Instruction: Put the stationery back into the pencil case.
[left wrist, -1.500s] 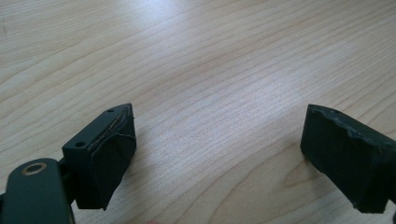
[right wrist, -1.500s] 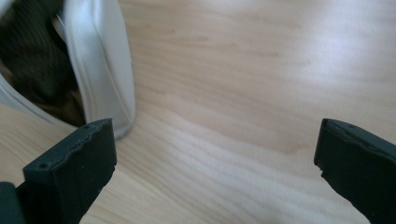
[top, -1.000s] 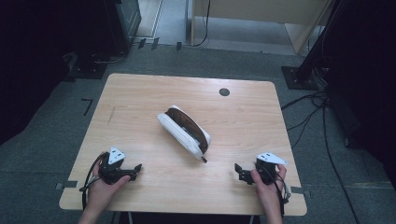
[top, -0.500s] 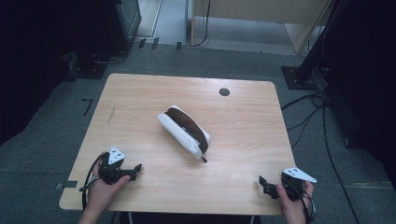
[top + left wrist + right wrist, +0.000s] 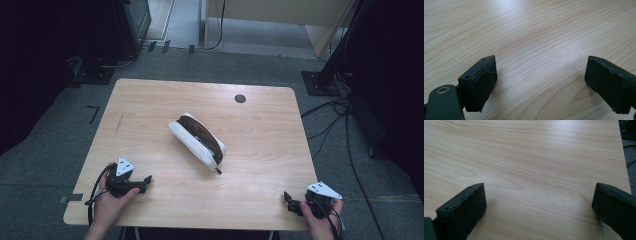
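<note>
So the pencil case [image 5: 197, 142] is sitting right about in the middle of the table [image 5: 260, 125], lying diagonally, with one end pointing toward the far left and the zipper end toward the near right. It's white on the outside, with a dark brown strip along the top where it looks unzipped. Nothing is touching it.

The left tongs [image 5: 144, 181] are down at the near-left part of the table, held in the person's left hand [image 5: 111, 200], pointing roughly to the right across the wood. In the left gripper view the jaws are spread wide apart, with bare wood grain between them.

The right tongs [image 5: 288, 200] are at the near-right corner, close to the table edge, in the right hand [image 5: 320, 220]. Same deal there: jaws wide apart over plain wood.

Both are well apart from the case. There's also a small dark round grommet [image 5: 240, 98] near the far edge.
</note>
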`<state>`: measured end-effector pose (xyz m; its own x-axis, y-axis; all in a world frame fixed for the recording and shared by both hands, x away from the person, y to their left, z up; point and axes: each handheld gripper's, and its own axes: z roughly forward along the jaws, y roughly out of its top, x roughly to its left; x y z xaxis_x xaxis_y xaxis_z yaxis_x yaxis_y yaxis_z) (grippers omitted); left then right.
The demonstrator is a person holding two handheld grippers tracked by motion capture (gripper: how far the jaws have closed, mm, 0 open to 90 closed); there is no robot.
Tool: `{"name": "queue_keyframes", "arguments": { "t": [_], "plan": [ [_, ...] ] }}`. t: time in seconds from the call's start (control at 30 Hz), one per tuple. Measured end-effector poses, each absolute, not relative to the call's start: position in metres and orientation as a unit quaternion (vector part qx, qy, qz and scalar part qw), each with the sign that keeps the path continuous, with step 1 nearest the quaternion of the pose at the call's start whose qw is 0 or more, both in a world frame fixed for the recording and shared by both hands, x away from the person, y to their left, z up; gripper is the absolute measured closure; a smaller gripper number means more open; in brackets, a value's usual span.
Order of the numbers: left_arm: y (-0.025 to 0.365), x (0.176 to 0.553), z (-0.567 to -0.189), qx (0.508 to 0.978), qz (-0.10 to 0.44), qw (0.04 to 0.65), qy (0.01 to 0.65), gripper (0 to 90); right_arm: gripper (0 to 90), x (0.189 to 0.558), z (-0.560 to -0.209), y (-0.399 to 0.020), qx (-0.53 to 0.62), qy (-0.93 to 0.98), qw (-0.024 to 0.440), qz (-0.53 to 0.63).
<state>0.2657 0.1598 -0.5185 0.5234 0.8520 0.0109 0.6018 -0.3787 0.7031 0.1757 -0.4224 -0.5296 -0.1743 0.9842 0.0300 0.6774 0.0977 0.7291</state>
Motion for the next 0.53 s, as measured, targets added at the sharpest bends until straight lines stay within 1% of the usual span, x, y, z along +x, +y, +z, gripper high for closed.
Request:
{"name": "queue_keyframes", "arguments": {
  "t": [0.53],
  "plan": [
    [0.1591,0.2669,-0.5187,0.807,0.190,0.331,0.450,11.1,0.0,0.1740,-0.5303,-0.4212,0.598,0.694,0.249,0.315]
  ]
}}
